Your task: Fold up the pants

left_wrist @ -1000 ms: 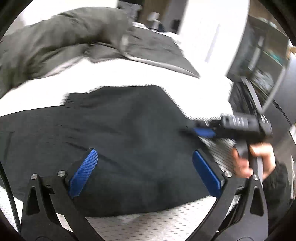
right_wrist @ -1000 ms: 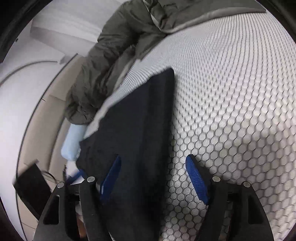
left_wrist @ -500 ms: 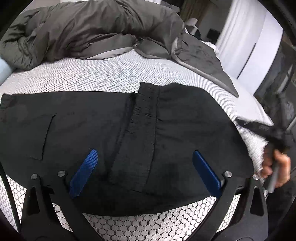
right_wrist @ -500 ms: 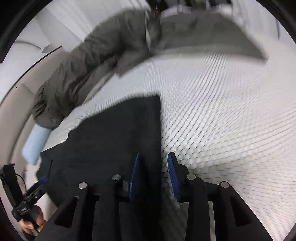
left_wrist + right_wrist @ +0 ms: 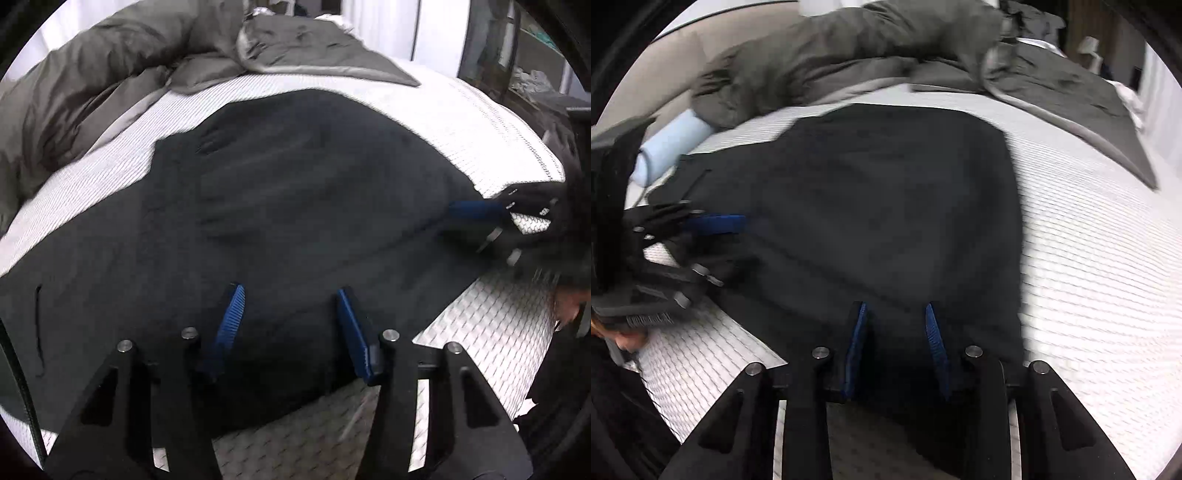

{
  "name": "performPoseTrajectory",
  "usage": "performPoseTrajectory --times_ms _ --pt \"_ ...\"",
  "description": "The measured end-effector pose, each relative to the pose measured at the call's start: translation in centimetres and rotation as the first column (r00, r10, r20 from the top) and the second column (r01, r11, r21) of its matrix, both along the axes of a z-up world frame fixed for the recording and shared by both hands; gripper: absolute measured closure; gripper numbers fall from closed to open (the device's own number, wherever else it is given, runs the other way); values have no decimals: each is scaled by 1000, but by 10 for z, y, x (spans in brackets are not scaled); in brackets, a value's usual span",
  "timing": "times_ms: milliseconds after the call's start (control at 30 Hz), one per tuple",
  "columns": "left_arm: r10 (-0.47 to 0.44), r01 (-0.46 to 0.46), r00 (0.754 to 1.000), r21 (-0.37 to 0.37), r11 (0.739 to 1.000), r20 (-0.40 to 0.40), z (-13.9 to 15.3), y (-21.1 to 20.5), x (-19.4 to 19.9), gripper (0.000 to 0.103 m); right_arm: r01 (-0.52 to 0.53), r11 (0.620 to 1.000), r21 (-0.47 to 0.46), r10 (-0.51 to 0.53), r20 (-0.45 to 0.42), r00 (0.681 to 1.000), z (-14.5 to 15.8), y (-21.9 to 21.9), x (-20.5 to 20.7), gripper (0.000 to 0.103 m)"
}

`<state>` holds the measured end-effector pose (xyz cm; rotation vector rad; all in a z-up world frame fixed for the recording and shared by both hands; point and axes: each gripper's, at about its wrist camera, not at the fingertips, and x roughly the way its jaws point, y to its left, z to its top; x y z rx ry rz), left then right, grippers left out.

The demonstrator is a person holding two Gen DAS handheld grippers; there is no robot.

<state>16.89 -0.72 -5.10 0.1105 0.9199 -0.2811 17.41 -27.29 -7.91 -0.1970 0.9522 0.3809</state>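
Note:
Black pants lie spread flat on a white mesh-patterned bed, also filling the middle of the right wrist view. My left gripper hovers over the near hem edge with its blue pads partly closed, a gap between them, nothing clearly clamped. My right gripper stands over the pants' near edge with its pads close together and dark cloth between them; a firm grip is not clear. Each gripper shows in the other's view: the right one at the pants' right edge, the left one at their left edge.
A crumpled grey duvet lies along the far side of the bed, also in the right wrist view. A light blue roll lies at the far left. Dark shelving stands beyond the bed's right edge.
Both grippers came down to the pants' near edge. The left gripper's jaws went from wide open to partly closed. The right gripper's jaws stay narrow and now straddle the cloth.

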Motion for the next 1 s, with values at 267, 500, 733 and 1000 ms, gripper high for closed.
performPoseTrajectory --times_ms 267,500,733,1000 --pt "4 1 998 -71 997 66 36 19 -20 49 27 997 72 -33 96 995 33 -12 -14 62" --pt "21 -16 997 -81 997 68 38 -4 37 34 -58 992 114 60 -18 998 13 55 25 57" --pt "45 -45 999 1 999 30 10 9 44 42 81 997 14 -81 -17 997 3 7 43 58" --pt "87 -84 993 -35 996 78 36 5 35 45 33 996 82 -39 76 996 27 14 7 57"
